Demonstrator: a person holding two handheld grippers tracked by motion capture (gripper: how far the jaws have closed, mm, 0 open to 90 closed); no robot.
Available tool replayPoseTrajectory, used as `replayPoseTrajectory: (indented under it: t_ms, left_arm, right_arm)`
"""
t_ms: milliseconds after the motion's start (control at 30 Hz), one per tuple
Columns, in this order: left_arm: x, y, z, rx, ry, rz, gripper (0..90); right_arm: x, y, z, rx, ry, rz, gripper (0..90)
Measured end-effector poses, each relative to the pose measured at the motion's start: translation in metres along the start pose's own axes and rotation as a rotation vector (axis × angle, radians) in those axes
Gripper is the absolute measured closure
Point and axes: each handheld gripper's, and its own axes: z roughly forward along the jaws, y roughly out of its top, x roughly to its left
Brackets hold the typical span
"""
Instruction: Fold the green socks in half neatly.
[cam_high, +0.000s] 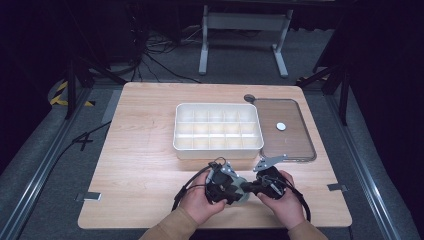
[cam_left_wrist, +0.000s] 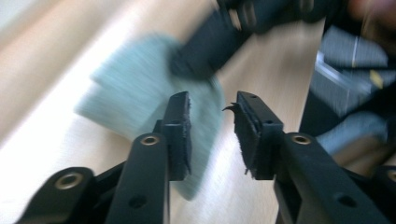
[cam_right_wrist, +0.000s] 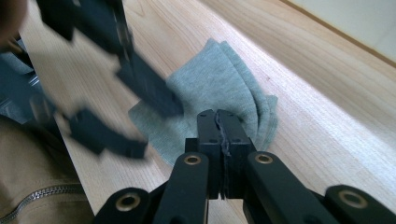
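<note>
Table brightly lit, surroundings dark; left gripper view motion-blurred.

Counts: 1 grey folded cloth on the table. 2 handheld grippers: left gripper, right gripper. 1 white divided tray, looks like 15 compartments in a 3-by-5 grid, though the dividers are faint from the high view. 1 clear lid beside it, with 1 white round disc on top.
</note>
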Motion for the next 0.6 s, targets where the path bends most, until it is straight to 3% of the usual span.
replayPoseTrajectory:
  t_ms: [33, 67, 100, 133, 167, 267, 400, 533, 600]
  left_arm:
    - [0.003, 0.001, -0.004, -0.027, 0.036, -0.006, 69.8]
    - [0.003, 0.001, -0.004, -0.027, 0.036, -0.006, 71.3]
    - [0.004, 0.002, -0.004, -0.032, 0.063, -0.011, 71.5]
    - [0.006, 0.003, 0.0, -0.024, 0.124, 0.011, 72.1]
    - [0.006, 0.003, 0.0, -0.024, 0.124, 0.011, 74.1]
    - [0.007, 0.004, 0.012, 0.031, 0.186, 0.038, 76.7]
    - [0.007, 0.004, 0.022, 0.094, 0.236, 0.054, 80.8]
    - [0.007, 0.002, 0.025, 0.124, 0.244, 0.041, 82.6]
    - [0.007, 0.002, 0.025, 0.13, 0.251, 0.054, 82.7]
  right_arm:
    - [0.0, 0.0, 0.001, -0.001, -0.003, -0.009, 90.0]
    - [0.0, 0.0, 0.001, -0.001, -0.003, -0.009, 90.0]
    - [0.0, -0.001, 0.002, -0.002, -0.004, -0.006, 89.9]
    - [0.0, -0.002, 0.002, 0.001, -0.002, -0.005, 89.9]
    - [0.0, -0.002, 0.002, 0.001, -0.002, -0.005, 89.9]
    - [0.001, -0.003, 0.004, 0.007, -0.002, -0.008, 89.7]
    - [0.002, -0.004, 0.007, 0.021, -0.015, -0.017, 88.6]
    - [0.004, -0.005, 0.007, 0.038, -0.034, -0.035, 88.7]
    - [0.006, -0.007, 0.008, 0.048, -0.052, -0.062, 89.0]
